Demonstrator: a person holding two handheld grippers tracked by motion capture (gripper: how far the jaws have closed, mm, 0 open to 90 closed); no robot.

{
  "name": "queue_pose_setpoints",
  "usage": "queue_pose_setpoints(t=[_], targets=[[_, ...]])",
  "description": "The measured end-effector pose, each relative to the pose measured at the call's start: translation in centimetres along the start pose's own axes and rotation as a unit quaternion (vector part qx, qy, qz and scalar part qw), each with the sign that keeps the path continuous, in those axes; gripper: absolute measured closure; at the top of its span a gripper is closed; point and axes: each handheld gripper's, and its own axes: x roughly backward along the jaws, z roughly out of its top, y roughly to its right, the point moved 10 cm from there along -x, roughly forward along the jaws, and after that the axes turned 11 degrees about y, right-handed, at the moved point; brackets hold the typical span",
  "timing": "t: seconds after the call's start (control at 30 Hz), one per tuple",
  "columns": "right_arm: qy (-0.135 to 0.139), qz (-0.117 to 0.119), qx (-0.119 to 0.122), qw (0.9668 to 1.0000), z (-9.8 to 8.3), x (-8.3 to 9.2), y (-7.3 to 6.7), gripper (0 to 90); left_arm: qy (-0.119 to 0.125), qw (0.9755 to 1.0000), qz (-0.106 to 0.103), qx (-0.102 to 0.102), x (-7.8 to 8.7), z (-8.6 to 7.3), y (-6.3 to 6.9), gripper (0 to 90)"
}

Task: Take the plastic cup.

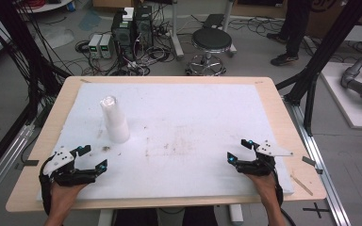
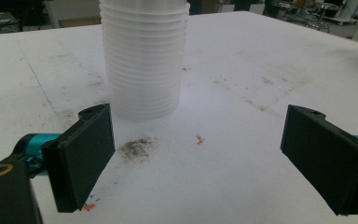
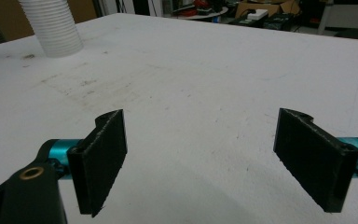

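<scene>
Upright stack of white cups on stained white table, left gripper just before it, released, right gripper well apart, released.

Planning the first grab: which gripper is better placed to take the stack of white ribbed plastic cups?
Left, probably. The left gripper sits open just before the stack of white ribbed plastic cups; the right gripper, also open, is far across the white table cover.
</scene>
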Motion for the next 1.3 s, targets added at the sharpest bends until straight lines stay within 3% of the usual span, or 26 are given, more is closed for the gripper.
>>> queue_pose_setpoints(t=[0.63,0.87,1.0,1.3], targets=[[-0.002,0.010,-0.006,0.9999,0.0,0.0,-0.1,17.1,0.002,0.9999,-0.010,0.000,0.0,0.0,0.2,9.6],[-0.003,0.012,-0.007,0.9999,0.0,0.0,0.0,17.2,0.015,0.9986,-0.051,0.007,0.2,0.7,0.2,8.1],[-0.003,0.012,-0.006,0.9999,0.0,0.0,-0.1,17.2,0.038,0.9961,-0.080,0.010,0.2,2.8,-0.2,6.8],[0.000,0.013,-0.004,0.9999,0.0,0.0,-0.1,17.1,0.031,0.9900,-0.137,-0.016,-1.2,6.9,-1.2,6.7]])
